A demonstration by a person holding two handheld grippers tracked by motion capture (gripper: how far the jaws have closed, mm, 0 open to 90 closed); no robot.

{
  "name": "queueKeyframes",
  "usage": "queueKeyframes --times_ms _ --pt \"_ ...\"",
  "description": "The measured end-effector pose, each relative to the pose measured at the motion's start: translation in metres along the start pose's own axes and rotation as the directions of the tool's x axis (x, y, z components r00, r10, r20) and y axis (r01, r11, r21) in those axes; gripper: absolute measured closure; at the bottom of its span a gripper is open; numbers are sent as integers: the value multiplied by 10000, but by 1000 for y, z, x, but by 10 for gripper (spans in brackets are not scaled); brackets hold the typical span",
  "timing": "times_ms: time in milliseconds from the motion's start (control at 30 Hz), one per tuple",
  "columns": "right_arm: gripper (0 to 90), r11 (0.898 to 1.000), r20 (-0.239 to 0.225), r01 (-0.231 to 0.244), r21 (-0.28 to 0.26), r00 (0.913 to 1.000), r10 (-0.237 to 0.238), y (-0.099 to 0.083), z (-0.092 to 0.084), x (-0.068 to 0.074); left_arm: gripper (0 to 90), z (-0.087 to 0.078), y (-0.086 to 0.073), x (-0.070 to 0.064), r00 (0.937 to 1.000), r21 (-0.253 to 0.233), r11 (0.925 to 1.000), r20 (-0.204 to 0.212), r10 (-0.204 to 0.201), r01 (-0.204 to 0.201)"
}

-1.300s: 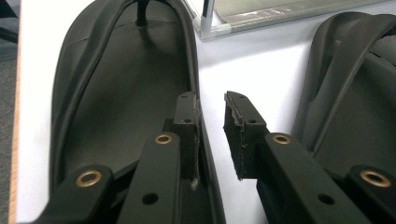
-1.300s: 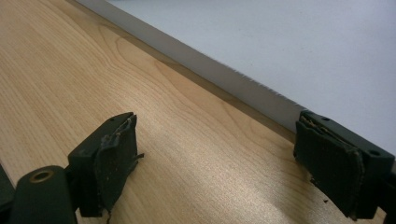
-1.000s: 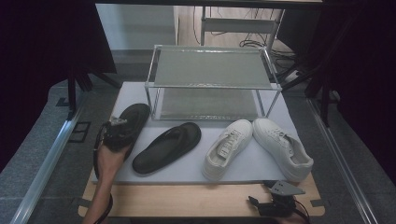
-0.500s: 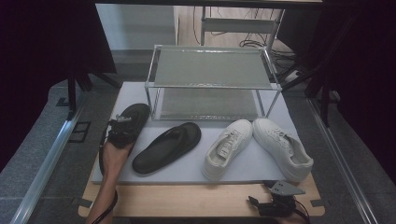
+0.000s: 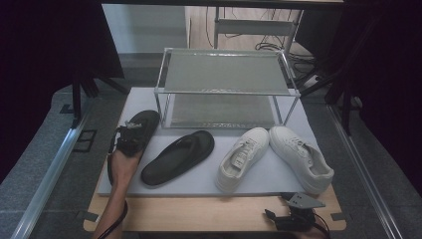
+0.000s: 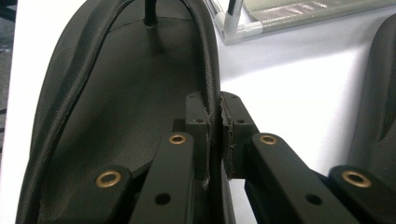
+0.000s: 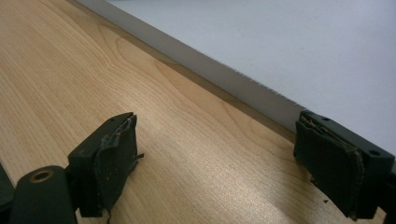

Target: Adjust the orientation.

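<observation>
1. As the left gripper (image 6: 214, 140) has just been closing its jaws on the strap (image 6: 211, 70) of the black sandal (image 5: 142, 124) at the mat's (image 5: 259, 179) left edge, the thin strap could slip free on lifting.
2. Held by one side, the sandal could swing into the rack (image 5: 226, 84).
3. Right gripper (image 7: 224, 158) rests wide open, empty, on the table (image 7: 93, 70).

I am finding no readable text, label, brand, number or sign anywhere in these views; nothing on the shoes, the rack or the desk is showing lettering clear enough to read.
</observation>
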State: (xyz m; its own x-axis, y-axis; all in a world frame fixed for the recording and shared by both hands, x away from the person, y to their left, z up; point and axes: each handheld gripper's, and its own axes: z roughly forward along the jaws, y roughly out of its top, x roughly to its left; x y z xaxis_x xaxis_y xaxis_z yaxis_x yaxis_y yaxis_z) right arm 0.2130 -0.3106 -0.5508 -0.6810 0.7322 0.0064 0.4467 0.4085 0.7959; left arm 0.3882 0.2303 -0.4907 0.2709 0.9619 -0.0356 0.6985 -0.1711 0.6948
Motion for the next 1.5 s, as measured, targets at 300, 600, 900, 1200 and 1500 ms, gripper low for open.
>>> queueKeyframes --times_ms 300,600,900,1200,1500 --pt "134 10000 2 2 -1 10000 -2 0 0 0 835 -9 -2 3 10000 -167 9999 -35 23 -24" --pt "134 10000 4 4 5 10000 -4 0 0 0 835 -24 -6 7 9999 -289 9995 59 115 -113" --pt "134 10000 9 -1 1 10000 1 0 0 0 835 -44 -11 2 9984 -370 9983 318 466 -454" --pt "135 10000 12 -3 3 10000 3 0 0 0 834 -64 -11 -9 9951 -603 9948 502 850 -819" --pt "135 10000 14 -4 1 10000 4 0 0 0 834 -83 -16 -21 9901 -711 9903 651 1240 -1194"
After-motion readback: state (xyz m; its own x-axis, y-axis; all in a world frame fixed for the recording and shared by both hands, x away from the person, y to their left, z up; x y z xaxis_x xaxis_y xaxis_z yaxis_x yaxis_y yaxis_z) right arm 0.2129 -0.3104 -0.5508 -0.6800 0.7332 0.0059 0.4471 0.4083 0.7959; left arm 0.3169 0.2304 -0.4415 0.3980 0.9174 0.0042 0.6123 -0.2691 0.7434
